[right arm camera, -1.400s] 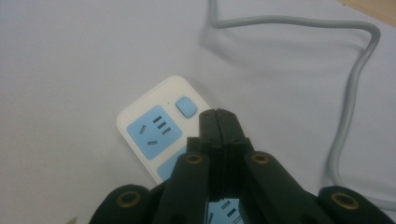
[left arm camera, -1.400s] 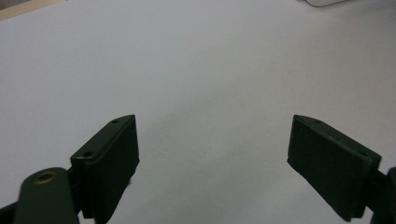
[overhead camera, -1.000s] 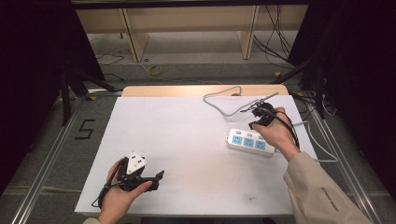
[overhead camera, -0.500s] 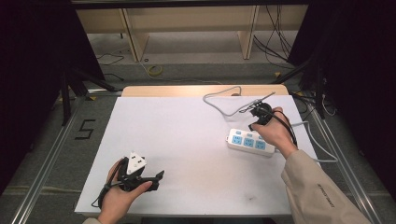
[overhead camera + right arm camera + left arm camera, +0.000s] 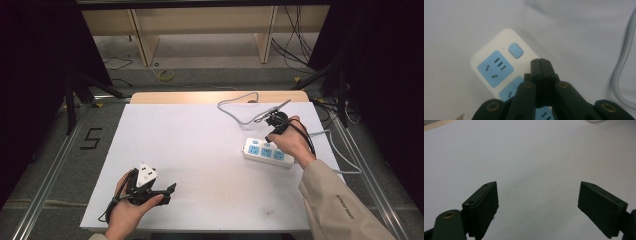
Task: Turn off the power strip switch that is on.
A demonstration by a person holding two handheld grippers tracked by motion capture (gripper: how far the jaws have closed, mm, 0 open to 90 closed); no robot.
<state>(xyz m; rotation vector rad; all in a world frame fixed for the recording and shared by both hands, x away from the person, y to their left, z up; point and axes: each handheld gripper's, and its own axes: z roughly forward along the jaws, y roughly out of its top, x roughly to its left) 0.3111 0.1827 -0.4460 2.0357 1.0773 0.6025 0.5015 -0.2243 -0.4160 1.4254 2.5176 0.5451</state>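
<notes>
Since earlier frame, nothing has shifted; both your hands stay put. One power strip [image 5: 268, 153], three blue sockets, one grey cord [image 5: 239, 112]. Your right gripper [image 5: 541, 61]: jaws pressed together, directly over strip. Your left gripper [image 5: 537, 200]: jaws spread over bare white table [image 5: 200, 140], well apart from strip.

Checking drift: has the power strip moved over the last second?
No. In the high view the power strip sits at the same spot relative to the table's right edge and the grey cable.
</notes>
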